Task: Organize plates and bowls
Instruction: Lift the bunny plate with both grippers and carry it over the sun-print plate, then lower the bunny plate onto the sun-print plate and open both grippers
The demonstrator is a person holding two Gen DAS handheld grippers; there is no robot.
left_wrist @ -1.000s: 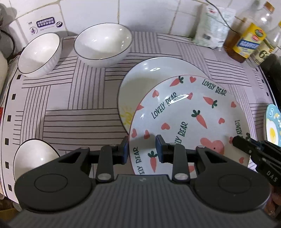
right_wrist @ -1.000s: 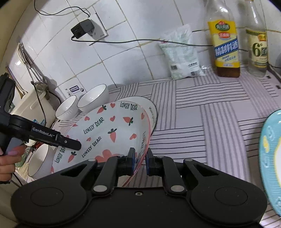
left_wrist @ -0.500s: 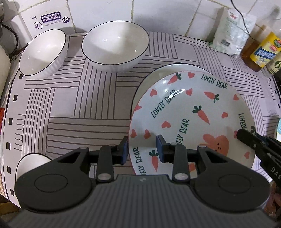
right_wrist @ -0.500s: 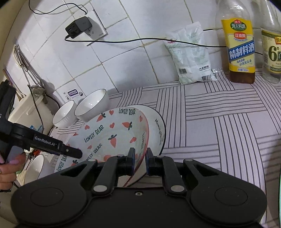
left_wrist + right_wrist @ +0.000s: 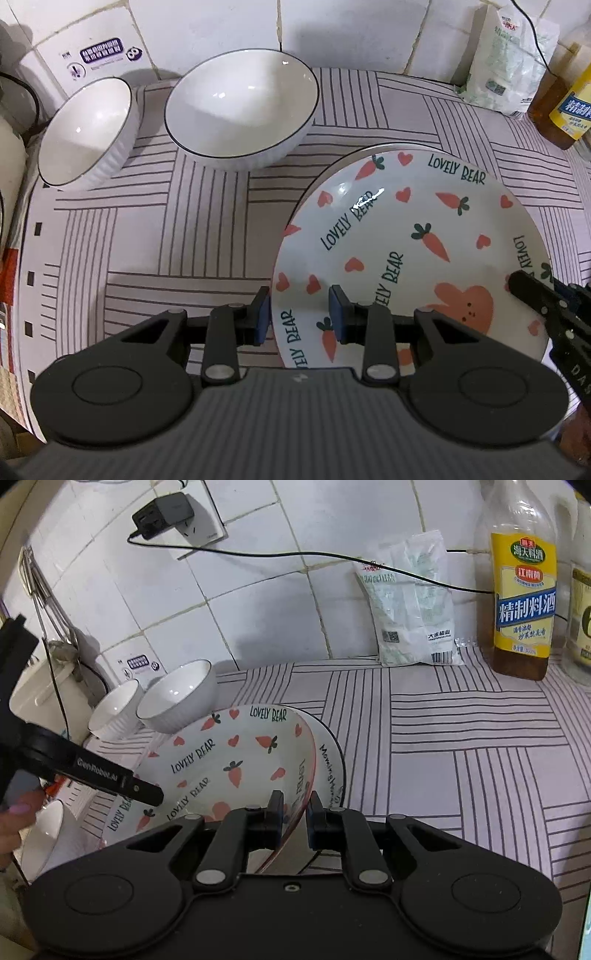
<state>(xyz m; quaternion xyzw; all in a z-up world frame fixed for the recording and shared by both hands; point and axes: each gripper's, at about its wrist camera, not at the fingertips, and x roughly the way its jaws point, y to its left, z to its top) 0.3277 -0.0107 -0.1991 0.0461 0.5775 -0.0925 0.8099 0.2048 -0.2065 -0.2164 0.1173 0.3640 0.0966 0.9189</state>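
The "Lovely Bear" carrot plate point(image 5: 406, 251) point(image 5: 229, 760) sits almost fully over a white plate point(image 5: 330, 760) below it; only a thin rim of that plate shows in the left wrist view point(image 5: 332, 162). My left gripper point(image 5: 300, 312) straddles the carrot plate's near rim with its jaws a little apart around the rim. My right gripper point(image 5: 293, 816) is shut on the carrot plate's right rim. Two white bowls point(image 5: 242, 110) point(image 5: 86, 131) stand at the back left; a third bowl point(image 5: 48, 830) sits at the front left.
A salt bag point(image 5: 410, 602), a cooking wine bottle point(image 5: 522, 590) and a second bottle point(image 5: 581, 602) stand against the tiled wall at the back right. A charger and cable point(image 5: 162, 515) hang on the wall. A white appliance point(image 5: 40, 698) stands far left.
The carrot plate has moved back and over the white plate, now covering nearly all of it. Both grippers moved with it toward the wall; the bowls look closer.
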